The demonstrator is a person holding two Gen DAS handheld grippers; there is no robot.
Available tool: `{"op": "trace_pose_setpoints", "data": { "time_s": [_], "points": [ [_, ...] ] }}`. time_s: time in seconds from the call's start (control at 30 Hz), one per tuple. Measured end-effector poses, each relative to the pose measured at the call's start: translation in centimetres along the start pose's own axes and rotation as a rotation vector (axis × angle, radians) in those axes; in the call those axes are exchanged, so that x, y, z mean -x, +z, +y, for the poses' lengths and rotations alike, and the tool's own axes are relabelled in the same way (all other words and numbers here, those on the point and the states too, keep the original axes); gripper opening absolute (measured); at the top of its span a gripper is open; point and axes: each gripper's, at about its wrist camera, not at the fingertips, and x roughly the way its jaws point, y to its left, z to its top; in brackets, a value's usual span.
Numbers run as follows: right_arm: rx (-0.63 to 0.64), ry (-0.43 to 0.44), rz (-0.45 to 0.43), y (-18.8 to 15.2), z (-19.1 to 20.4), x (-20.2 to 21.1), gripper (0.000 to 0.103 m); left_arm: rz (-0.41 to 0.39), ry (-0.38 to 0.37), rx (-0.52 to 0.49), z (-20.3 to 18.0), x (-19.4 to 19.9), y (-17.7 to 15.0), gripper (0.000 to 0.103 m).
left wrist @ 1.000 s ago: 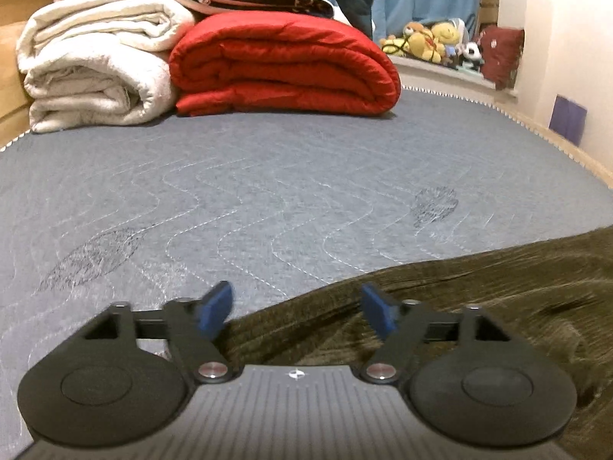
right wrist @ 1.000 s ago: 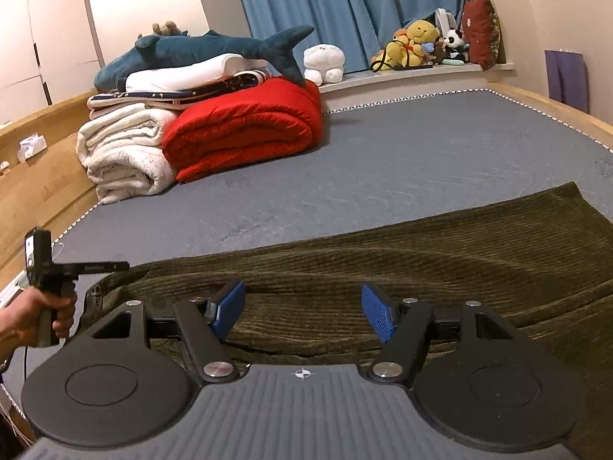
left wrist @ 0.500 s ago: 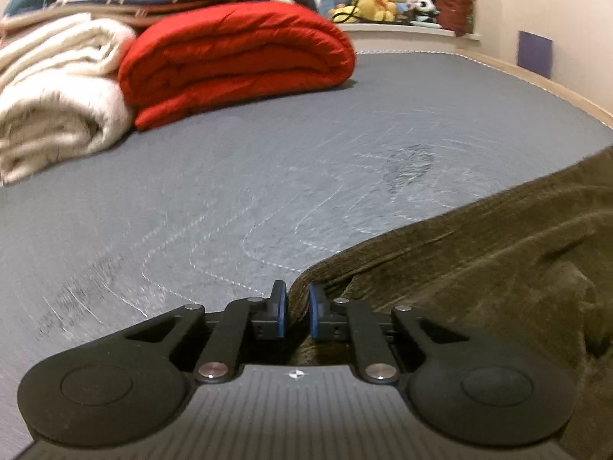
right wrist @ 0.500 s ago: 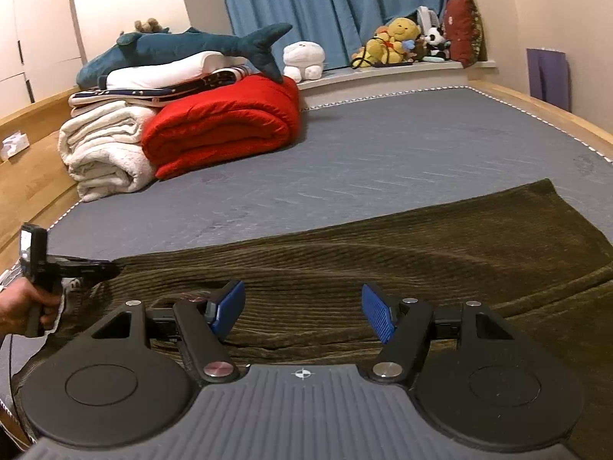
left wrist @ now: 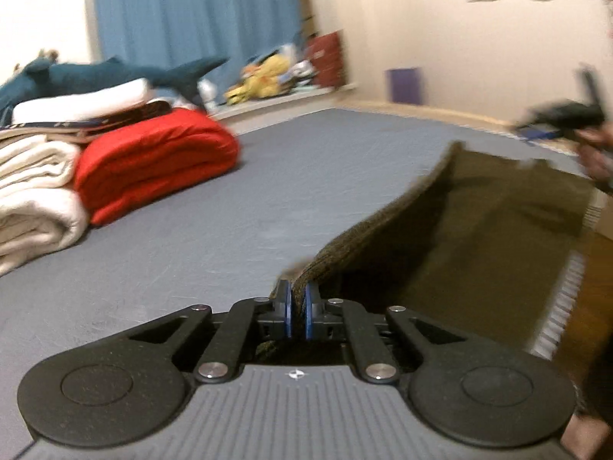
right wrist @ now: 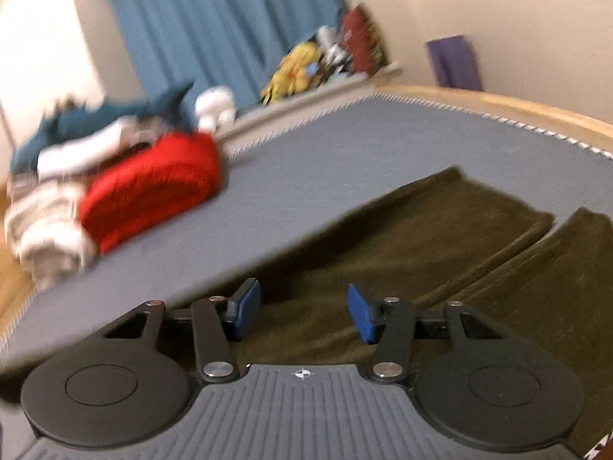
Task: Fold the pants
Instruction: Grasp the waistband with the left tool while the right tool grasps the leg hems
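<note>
Dark olive corduroy pants (right wrist: 440,230) lie on the grey mattress (right wrist: 345,145), both legs showing side by side in the right wrist view. My left gripper (left wrist: 298,303) is shut on an edge of the pants (left wrist: 479,222) and holds it lifted off the mattress (left wrist: 230,211), the cloth hanging in a raised fold to the right. My right gripper (right wrist: 302,308) is open and empty, just above the pants. It also shows in the left wrist view (left wrist: 559,115) at the far right, held in a hand. Both views are blurred by motion.
A folded red quilt (left wrist: 153,157), white blankets (left wrist: 34,191) and a blue shark plush (left wrist: 107,76) are stacked at the mattress's far left. Soft toys (right wrist: 299,73) sit on the sill by the blue curtain. The wooden bed frame (right wrist: 517,107) runs along the right.
My left gripper, shut on the pants edge, has lifted it up off the mattress and swung. My right gripper has moved right along the pants and stayed open.
</note>
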Motion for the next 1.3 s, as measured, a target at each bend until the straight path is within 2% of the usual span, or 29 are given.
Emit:
{"op": "trace_pose_setpoints", "data": {
  "time_s": [0.07,0.13,0.17,0.23,0.3,0.43,0.53,0.6,0.63,0.7,0.73,0.83,0.93,1.0,1.03,1.07,1.1,1.13,1.2,1.3],
  "points": [
    [-0.025,-0.041,-0.059,1.3,-1.3,1.2,0.054,0.074,-0.064,0.055,-0.5,1.0,-2.9,0.006],
    [-0.093,-0.054,-0.070,2.5,-2.9,1.4,0.054,0.183,-0.063,0.074,-1.3,0.0,-4.7,0.007],
    [-0.145,-0.059,-0.063,3.1,-4.0,1.2,0.054,0.215,-0.048,0.047,-1.8,-0.4,-4.8,0.008],
    [-0.207,-0.073,-0.048,3.8,-5.6,0.5,0.054,0.185,-0.034,0.035,-2.5,-0.2,-4.1,0.009],
    [-0.260,-0.080,-0.016,4.4,-7.4,-1.1,0.054,0.147,-0.058,0.062,-2.5,-0.1,-2.9,0.017],
    [-0.321,-0.120,0.014,3.9,-10.0,-3.5,0.054,0.109,-0.091,0.041,-3.6,-2.0,-0.7,0.018],
    [-0.440,-0.117,0.047,2.6,-12.9,-5.1,0.050,0.151,-0.112,0.010,-5.3,-5.0,-0.9,0.018],
    [-0.510,-0.072,0.079,1.9,-14.1,-6.6,0.049,0.208,-0.132,-0.033,-7.0,-6.6,-1.7,0.018],
    [-0.519,-0.054,0.091,1.8,-14.3,-7.3,0.048,0.225,-0.143,-0.070,-7.8,-7.1,-1.9,0.021],
    [-0.523,-0.026,0.111,1.3,-14.5,-8.9,0.048,0.248,-0.180,-0.121,-8.6,-8.5,-2.3,0.056],
    [-0.523,-0.017,0.121,1.2,-14.4,-9.7,0.048,0.261,-0.198,-0.124,-8.8,-9.0,-2.6,0.059],
    [-0.517,0.028,0.171,0.8,-14.1,-12.4,0.047,0.321,-0.250,-0.132,-9.1,-10.9,-3.3,0.059],
    [-0.496,0.037,0.198,1.0,-13.4,-14.8,0.045,0.337,-0.259,-0.168,-9.5,-11.7,-3.9,0.058],
    [-0.502,0.035,0.218,0.8,-13.3,-15.9,0.040,0.350,-0.258,-0.180,-9.6,-12.1,-4.3,0.056],
    [-0.506,0.031,0.233,0.6,-13.2,-16.4,0.037,0.357,-0.253,-0.189,-9.6,-12.1,-4.4,0.053],
    [-0.503,0.020,0.250,0.5,-13.1,-16.9,0.033,0.365,-0.241,-0.202,-9.7,-12.4,-4.6,0.042],
    [-0.495,0.000,0.264,0.4,-13.0,-17.4,0.026,0.375,-0.222,-0.213,-9.7,-12.7,-4.8,0.036],
    [-0.492,-0.016,0.271,0.4,-13.0,-17.6,0.024,0.379,-0.220,-0.204,-9.6,-12.9,-4.8,0.033],
    [-0.501,-0.018,0.273,0.4,-13.1,-17.7,0.018,0.383,-0.238,-0.173,-9.1,-12.6,-4.6,0.015],
    [-0.473,-0.008,0.254,0.9,-12.9,-16.8,0.008,0.374,-0.234,-0.191,-9.4,-12.2,-4.3,0.008]
  ]
}}
